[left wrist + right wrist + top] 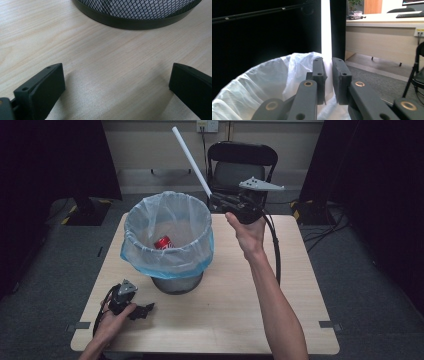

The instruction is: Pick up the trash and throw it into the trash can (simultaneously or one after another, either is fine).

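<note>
Your right gripper [216,200] sits at the far right rim of the bin [167,237], jaws closed down on the lower end of a long white tube [191,162]. The right gripper view confirms it: the tube [326,30] runs up from between the two pads, which are pinched nearly together on it. The tube's long axis slants up and away toward the far left, so most of its length stands above the gripper and over the far edge of the bin, not yet inside it. The held end is just beside the bag's rim, close to the opening; tipping the top end down and toward the bin mouth looks like the move that matters. Your right hand is the only one placed for that. Your left gripper [142,311] rests low on the table [240,315] at the near left corner, in front of the bin's base, jaws spread wide and holding nothing; its own view shows bare wood between the pads and the black mesh wall [140,11] ahead. The bin is lined with a pale blue plastic bag [150,257] folded over the rim. Inside lies one red can [163,242], on its side near the bottom.
</note>
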Motion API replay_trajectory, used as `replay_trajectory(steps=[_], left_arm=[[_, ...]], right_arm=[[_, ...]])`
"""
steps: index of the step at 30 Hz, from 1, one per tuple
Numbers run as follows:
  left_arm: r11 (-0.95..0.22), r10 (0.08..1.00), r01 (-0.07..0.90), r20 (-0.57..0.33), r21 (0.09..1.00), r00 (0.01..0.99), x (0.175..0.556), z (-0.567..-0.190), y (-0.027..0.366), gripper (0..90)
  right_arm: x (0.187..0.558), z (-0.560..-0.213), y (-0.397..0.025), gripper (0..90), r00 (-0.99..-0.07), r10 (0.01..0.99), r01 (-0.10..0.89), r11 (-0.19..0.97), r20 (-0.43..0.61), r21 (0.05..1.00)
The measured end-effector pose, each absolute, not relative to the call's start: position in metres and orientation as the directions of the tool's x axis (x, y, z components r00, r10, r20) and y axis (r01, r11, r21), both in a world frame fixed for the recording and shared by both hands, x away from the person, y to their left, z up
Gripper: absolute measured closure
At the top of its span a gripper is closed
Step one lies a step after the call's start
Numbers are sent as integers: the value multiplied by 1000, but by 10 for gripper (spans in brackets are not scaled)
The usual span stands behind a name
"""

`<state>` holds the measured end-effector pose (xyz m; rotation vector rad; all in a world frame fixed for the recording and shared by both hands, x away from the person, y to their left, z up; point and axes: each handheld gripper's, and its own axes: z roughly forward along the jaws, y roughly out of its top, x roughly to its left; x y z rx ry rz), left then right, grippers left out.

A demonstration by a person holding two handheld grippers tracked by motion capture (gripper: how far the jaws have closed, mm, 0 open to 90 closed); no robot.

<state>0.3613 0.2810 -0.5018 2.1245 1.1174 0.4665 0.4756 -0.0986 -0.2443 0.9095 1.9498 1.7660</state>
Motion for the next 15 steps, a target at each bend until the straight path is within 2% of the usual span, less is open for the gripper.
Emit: replay_trajectory(steps=[15], left_arm=[[-398, 824, 579, 0, 711, 566, 361, -502, 281, 0]], right_arm=[[473, -234, -67, 819, -785, 600, 218, 35, 154, 975]])
